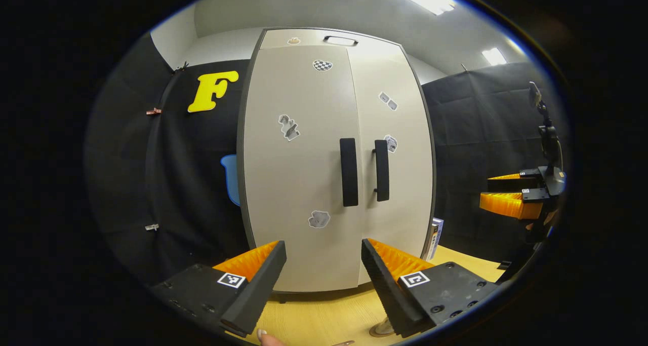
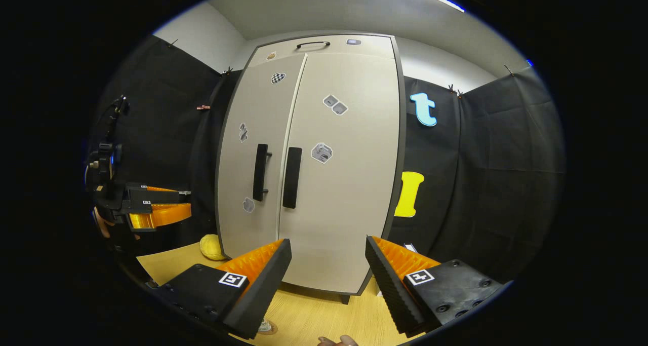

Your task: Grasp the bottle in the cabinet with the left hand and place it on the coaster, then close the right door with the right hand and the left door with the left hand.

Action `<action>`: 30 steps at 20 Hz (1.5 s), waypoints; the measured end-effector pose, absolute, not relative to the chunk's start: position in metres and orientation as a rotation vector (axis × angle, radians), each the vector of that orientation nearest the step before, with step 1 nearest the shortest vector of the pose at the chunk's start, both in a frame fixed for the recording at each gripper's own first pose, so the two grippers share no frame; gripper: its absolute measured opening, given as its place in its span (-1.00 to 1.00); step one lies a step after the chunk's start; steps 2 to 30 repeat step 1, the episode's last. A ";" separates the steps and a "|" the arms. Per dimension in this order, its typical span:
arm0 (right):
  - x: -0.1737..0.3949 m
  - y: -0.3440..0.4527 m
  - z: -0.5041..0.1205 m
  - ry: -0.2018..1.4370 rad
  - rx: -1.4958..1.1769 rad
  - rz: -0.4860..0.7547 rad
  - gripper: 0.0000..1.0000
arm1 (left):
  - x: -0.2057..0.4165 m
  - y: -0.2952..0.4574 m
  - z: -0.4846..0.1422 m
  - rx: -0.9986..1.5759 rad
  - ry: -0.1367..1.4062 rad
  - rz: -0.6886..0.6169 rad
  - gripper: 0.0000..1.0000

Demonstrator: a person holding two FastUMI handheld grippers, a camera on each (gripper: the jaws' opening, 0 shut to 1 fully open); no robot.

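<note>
Facing the cabinet [image 1: 336, 158], both doors shut, bottle hidden inside. Left tool [image 1: 324, 265] and right tool [image 2: 329, 265] are hanging open, empty, above the desk [image 1: 324, 315]. Coaster [image 1: 382, 330] is lying near left tool.

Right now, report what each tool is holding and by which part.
Nothing is held: left tool and right tool are both open before the closed beige two-door cabinet.
</note>
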State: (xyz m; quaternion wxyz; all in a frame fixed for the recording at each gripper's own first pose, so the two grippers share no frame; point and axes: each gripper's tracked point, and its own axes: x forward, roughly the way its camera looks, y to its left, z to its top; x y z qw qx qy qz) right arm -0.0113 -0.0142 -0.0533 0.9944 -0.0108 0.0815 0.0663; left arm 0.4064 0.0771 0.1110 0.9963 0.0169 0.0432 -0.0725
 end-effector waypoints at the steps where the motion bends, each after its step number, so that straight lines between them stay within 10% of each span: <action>1: -0.011 -0.013 -0.053 0.161 -0.021 0.134 0.95 | 0.406 0.078 0.111 0.035 0.086 -0.140 0.90; 30: -0.011 -0.013 -0.053 0.161 -0.021 0.134 0.95 | 0.406 0.078 0.111 0.035 0.086 -0.140 0.90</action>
